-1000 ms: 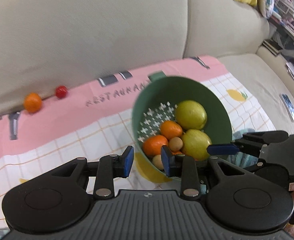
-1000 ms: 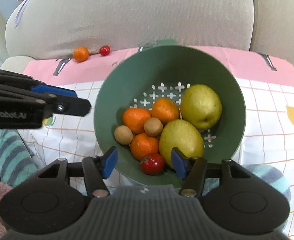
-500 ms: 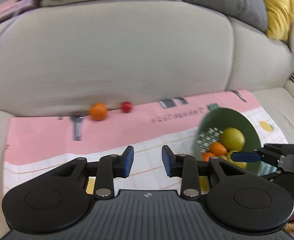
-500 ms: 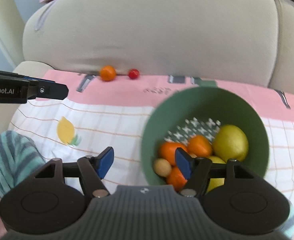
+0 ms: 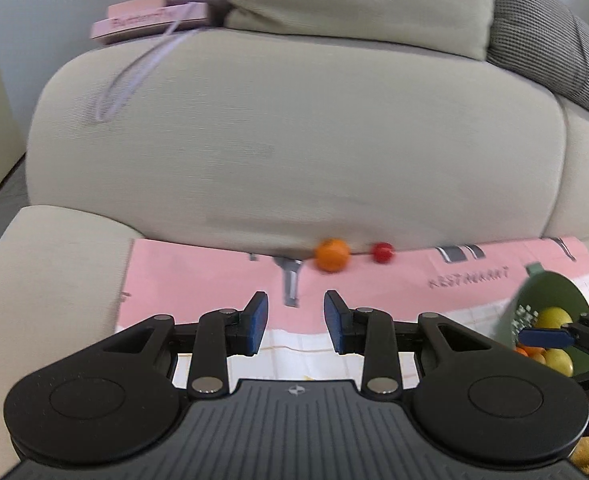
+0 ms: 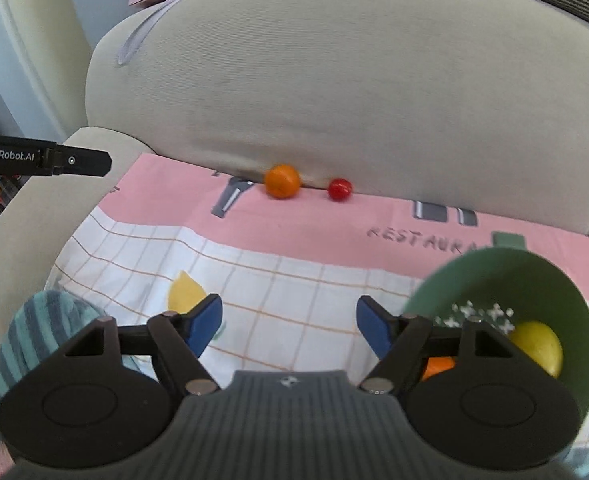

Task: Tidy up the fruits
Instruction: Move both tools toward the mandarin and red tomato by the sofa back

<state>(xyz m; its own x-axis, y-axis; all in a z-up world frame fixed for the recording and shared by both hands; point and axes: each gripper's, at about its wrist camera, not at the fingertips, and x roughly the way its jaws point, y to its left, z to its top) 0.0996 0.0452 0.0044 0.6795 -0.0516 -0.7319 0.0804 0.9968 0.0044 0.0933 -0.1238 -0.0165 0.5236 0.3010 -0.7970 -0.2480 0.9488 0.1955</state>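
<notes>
An orange mandarin (image 5: 332,255) (image 6: 282,181) and a small red tomato (image 5: 383,252) (image 6: 339,189) lie on the pink band of the cloth, against the sofa back. A green colander bowl (image 6: 534,280) (image 5: 550,294) holds yellow pears, mandarins and other fruit at the right. My left gripper (image 5: 295,322) is open with a narrow gap and nothing in it, short of the mandarin. My right gripper (image 6: 289,326) has its jaws opening over the checked cloth, empty, with the bowl just to its right. The left gripper's finger shows at the left edge of the right wrist view.
A pink and white checked cloth (image 6: 294,280) covers the beige sofa seat (image 5: 54,280). The sofa back (image 5: 294,140) rises right behind the loose fruit. A pink box (image 5: 150,20) sits on top of it. A striped sleeve (image 6: 42,328) lies at lower left.
Both grippers have swung left and lifted away from the bowl, which slid to the right of both views. The right gripper's jaws have widened. The mandarin and tomato now sit ahead.
</notes>
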